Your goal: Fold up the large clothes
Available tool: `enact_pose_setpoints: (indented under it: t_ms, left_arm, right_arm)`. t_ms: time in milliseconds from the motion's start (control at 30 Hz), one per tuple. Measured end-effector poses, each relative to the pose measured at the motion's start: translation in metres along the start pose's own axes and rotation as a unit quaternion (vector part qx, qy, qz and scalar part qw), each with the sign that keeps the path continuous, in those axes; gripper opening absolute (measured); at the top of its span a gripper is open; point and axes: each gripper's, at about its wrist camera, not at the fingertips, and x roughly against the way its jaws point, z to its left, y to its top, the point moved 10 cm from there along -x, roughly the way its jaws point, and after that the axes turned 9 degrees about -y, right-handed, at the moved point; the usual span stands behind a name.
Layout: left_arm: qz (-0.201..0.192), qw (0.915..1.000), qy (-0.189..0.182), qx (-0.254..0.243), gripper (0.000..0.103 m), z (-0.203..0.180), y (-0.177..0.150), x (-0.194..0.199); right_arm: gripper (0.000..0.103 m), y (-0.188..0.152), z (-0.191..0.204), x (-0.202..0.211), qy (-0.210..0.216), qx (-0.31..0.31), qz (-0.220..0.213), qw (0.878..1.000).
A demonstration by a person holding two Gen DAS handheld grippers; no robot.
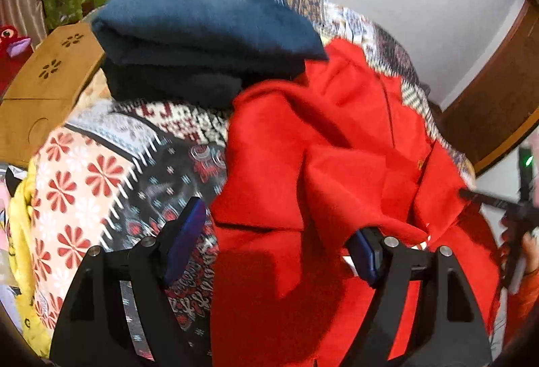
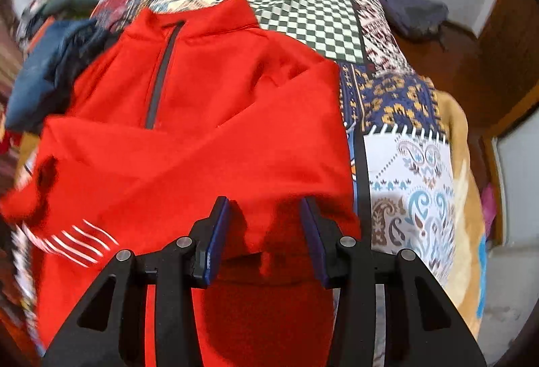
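Observation:
A large red zip-neck top (image 2: pixel 215 117) lies rumpled on a patchwork bedspread (image 2: pixel 404 171), collar toward the far side, a grey zipper running down from the neck. In the left wrist view the red top (image 1: pixel 320 148) lies bunched, with a fold draped over my right-hand finger. My left gripper (image 1: pixel 276 232) is open, its jaws wide apart over the top's left edge. My right gripper (image 2: pixel 266 222) is open, with red cloth lying between and under its blue pads (image 2: pixel 219 232). The right gripper also shows at the left view's right edge (image 1: pixel 512 215).
A stack of folded dark blue and black clothes (image 1: pixel 202 30) sits on the bed beyond the red top. A wooden box (image 1: pixel 50 80) stands at the left. A brown wooden frame (image 2: pixel 505 63) and white wall lie to the right. A yellow cloth (image 1: pixel 20 232) hangs at the bed's left edge.

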Motion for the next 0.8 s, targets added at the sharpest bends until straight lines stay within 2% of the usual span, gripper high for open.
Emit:
enact_pose_setpoints:
  t_ms: [100, 200, 300, 433, 567, 667, 800]
  left_arm:
    - [-0.020, 0.9996, 0.006, 0.020, 0.078, 0.014, 0.012, 0.015]
    - [-0.032, 0.9983, 0.044, 0.020, 0.078, 0.034, 0.015, 0.024]
    - [-0.019, 0.9964, 0.080, 0.021, 0.078, 0.054, 0.004, 0.023]
    - [0.006, 0.9943, 0.106, 0.011, 0.078, 0.069, -0.013, 0.018]
    - [0.010, 0.9941, 0.107, -0.016, 0.078, 0.059, -0.015, 0.020]
    - [-0.001, 0.9938, 0.101, -0.045, 0.078, 0.040, -0.002, 0.024]
    - [-0.018, 0.9915, 0.090, -0.093, 0.078, 0.006, 0.022, 0.024]
  right_arm:
    - [0.040, -0.004, 0.006, -0.002, -0.028, 0.036, -0.018, 0.999]
    - [0.042, -0.005, 0.008, -0.005, -0.043, 0.054, -0.024, 0.997]
    - [0.047, -0.007, 0.010, -0.006, -0.047, 0.065, -0.027, 0.996]
    - [0.050, -0.007, 0.012, -0.005, -0.059, 0.080, -0.027, 0.995]
    - [0.050, -0.007, 0.012, -0.001, -0.074, 0.088, -0.026, 0.993]
    - [0.050, -0.005, 0.011, 0.007, -0.083, 0.089, -0.027, 0.992]
    - [0.050, 0.006, 0.006, 0.028, -0.092, 0.089, -0.054, 0.990]
